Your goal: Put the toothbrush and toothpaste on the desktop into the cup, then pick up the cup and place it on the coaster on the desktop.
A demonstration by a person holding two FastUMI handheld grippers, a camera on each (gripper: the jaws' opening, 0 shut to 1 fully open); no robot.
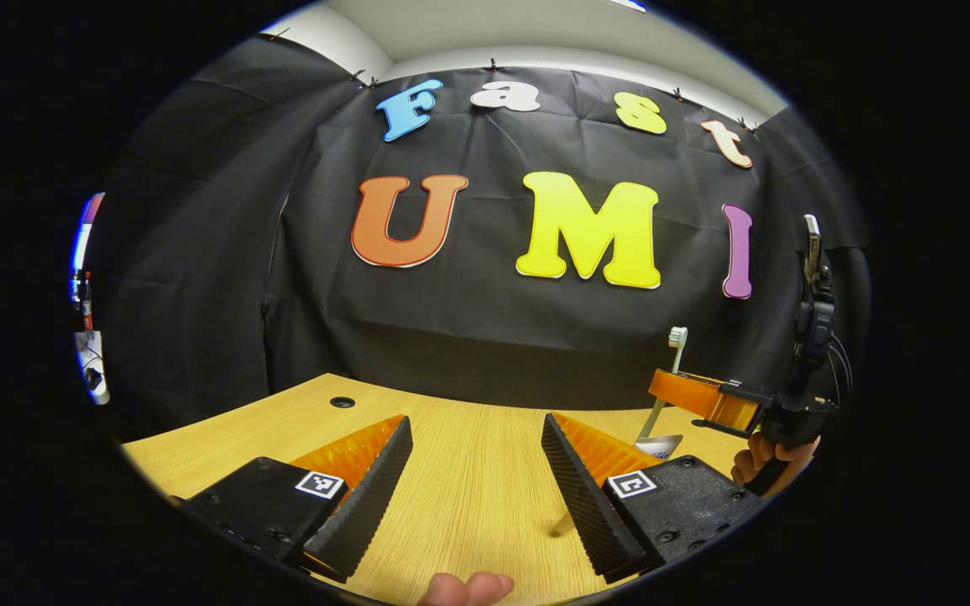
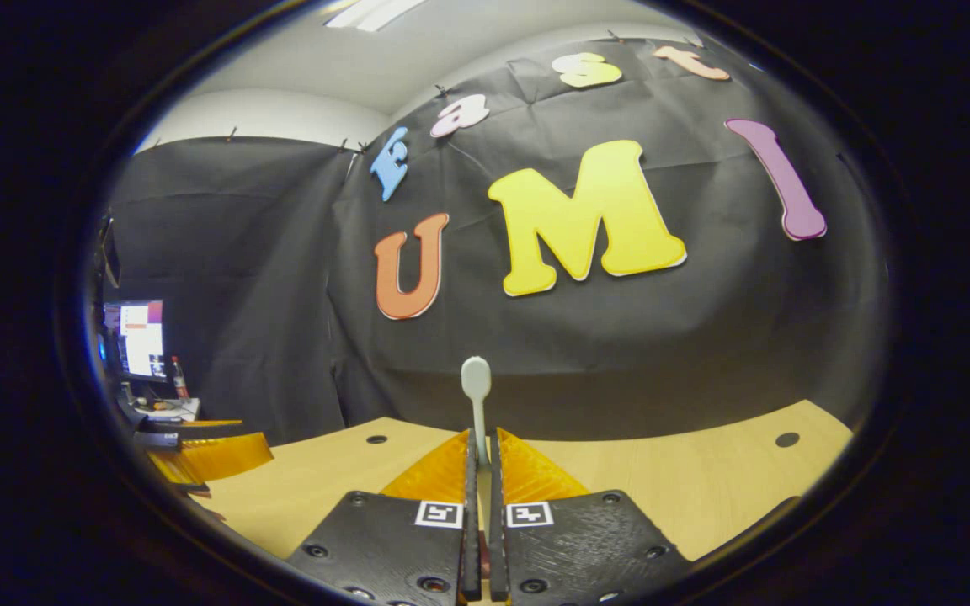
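A white toothbrush (image 2: 476,383) stands upright in my right gripper (image 2: 482,442), which is shut on its handle, with the head rising above the fingertips. In the left gripper view the same toothbrush (image 1: 675,341) rises at the right, held by the right gripper (image 1: 659,387) above the table, and a hand (image 1: 767,459) grips that tool. My left gripper (image 1: 475,429) is open low over the wooden desktop (image 1: 468,488) with nothing between its fingers. A small pale object (image 1: 660,446) lies under the toothbrush, partly hidden behind one finger; I cannot tell what it is.
The desktop has round cable holes (image 1: 342,402) (image 2: 786,439). The black cloth wall stands close behind the table. The left gripper (image 2: 224,454) sits at the left edge of the right gripper view, with a monitor (image 2: 141,337) and clutter beyond it. A fingertip (image 1: 468,587) shows at the bottom.
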